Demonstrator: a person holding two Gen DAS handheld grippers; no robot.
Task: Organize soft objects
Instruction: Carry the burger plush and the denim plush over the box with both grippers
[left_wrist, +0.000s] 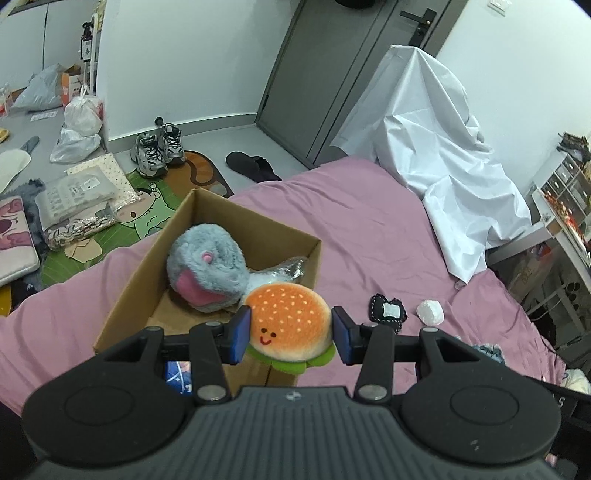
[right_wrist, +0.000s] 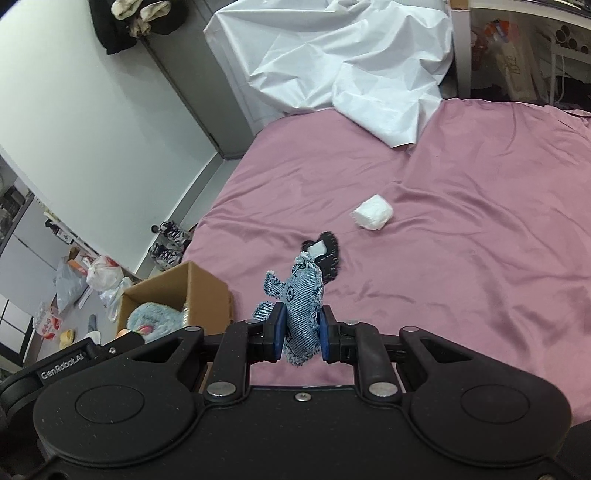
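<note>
Just ahead and left of the left gripper (left_wrist: 288, 334) sat the cardboard box (left_wrist: 303, 254), open-topped, a grey plush (left_wrist: 207, 269) already inside. The blue pads pinched a burger plush (left_wrist: 290, 323) at the box's near right corner (over the rim or just short, unclear). The right gripper (right_wrist: 300, 334) clamped a denim toy (right_wrist: 301, 295), long axis pointing away, box well left. Left gripper was nearer.

My left gripper body hides the cardboard box's (left_wrist: 122, 302) near wall. The grey plush (right_wrist: 155, 319) at 9 o'clock is half hidden behind my gripper.
</note>
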